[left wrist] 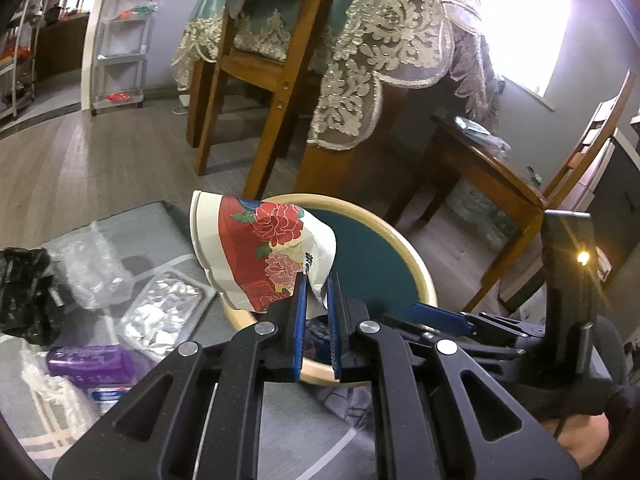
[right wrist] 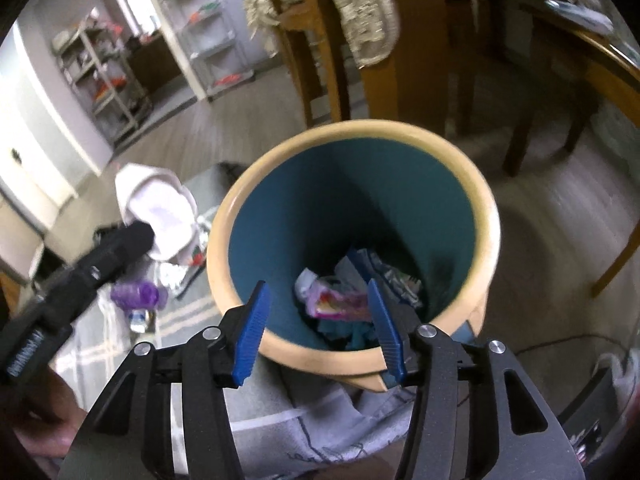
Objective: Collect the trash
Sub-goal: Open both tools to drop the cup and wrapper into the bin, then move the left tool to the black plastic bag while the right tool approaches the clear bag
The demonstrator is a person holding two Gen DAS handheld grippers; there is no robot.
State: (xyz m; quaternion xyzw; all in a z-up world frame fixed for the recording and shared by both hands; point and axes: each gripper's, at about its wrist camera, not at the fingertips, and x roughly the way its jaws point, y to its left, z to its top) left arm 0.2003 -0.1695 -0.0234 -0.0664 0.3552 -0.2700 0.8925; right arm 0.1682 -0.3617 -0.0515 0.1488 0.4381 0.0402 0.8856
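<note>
The crushed paper cup [left wrist: 264, 252], white with red flowers, hung pinched between the blue pads of the left gripper [left wrist: 317, 280], at the bin's near-left rim and partly over its opening. The bin [right wrist: 490, 216], cream-rimmed with a teal inside, already held crumpled wrappers [right wrist: 344, 296] at its bottom. The right gripper [right wrist: 318, 312] hovered over the bin's near rim with its jaws spread wide and nothing between them. Left of the bin, on the grey rug [left wrist: 48, 428], lay a foil tray [left wrist: 168, 308], a purple bottle [left wrist: 88, 360], clear plastic [left wrist: 92, 272] and something black [left wrist: 24, 296], perhaps a bag. Beyond the bin stood wooden chairs [left wrist: 256, 68] and a lace tablecloth [left wrist: 376, 52].
</note>
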